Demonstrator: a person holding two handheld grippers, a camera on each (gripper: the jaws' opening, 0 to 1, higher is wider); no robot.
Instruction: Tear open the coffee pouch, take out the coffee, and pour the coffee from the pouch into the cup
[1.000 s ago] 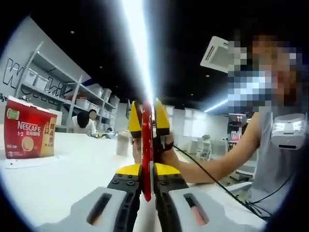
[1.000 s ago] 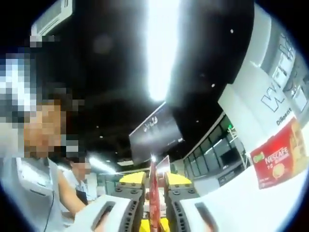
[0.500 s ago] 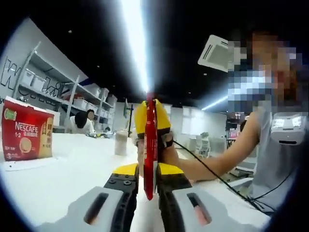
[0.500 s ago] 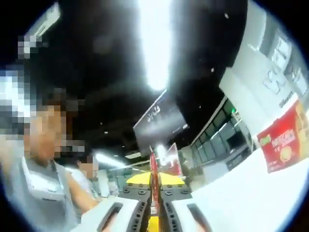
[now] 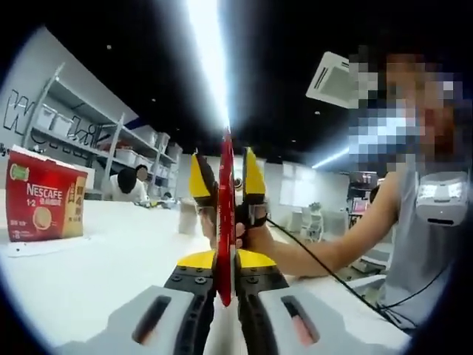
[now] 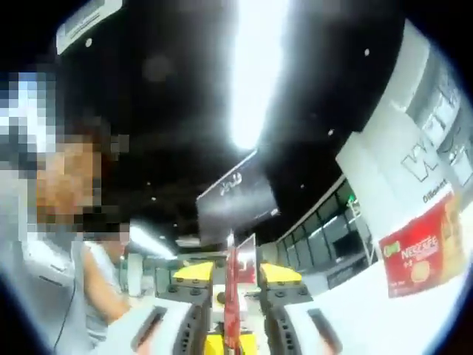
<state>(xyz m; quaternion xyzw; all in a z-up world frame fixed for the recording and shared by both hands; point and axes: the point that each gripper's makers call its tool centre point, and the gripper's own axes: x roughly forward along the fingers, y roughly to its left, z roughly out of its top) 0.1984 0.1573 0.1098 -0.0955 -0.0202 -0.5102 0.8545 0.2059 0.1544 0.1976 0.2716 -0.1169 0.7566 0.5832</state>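
- The pouch (image 5: 225,214) stands edge-on in the centre of the left gripper view, a thin red strip with its long axis running up the frame from between my left gripper's (image 5: 225,285) jaws toward the ceiling light
- My left gripper is pinched tight on the lower end of the pouch; the jaws are nearly together, with just the red foil between them
- My right gripper (image 5: 225,177) comes in from beyond, at centre frame; its yellow jaws sit either side of the upper part of the pouch, with a narrow gap each side, so I judge them loose on it or just released; my hand (image 5: 251,237) shows behind it
- In the right gripper view the same pouch (image 6: 231,296) rises edge-on at lower centre between my right gripper's (image 6: 231,277) jaws; they look narrowly parted there too, and I cannot tell whether the pads bite the foil
- Both claws meet on one strip, facing each other along it; the tear, as I judge it, turns on pulling the two ends sideways, across that long axis
- A pale cup (image 5: 187,218) stands on the white table (image 5: 89,274) left of centre, beyond the pouch; it is small and blurred
- The red box (image 5: 43,205) sits at the left edge; in the right gripper view the box (image 6: 421,251) is at right
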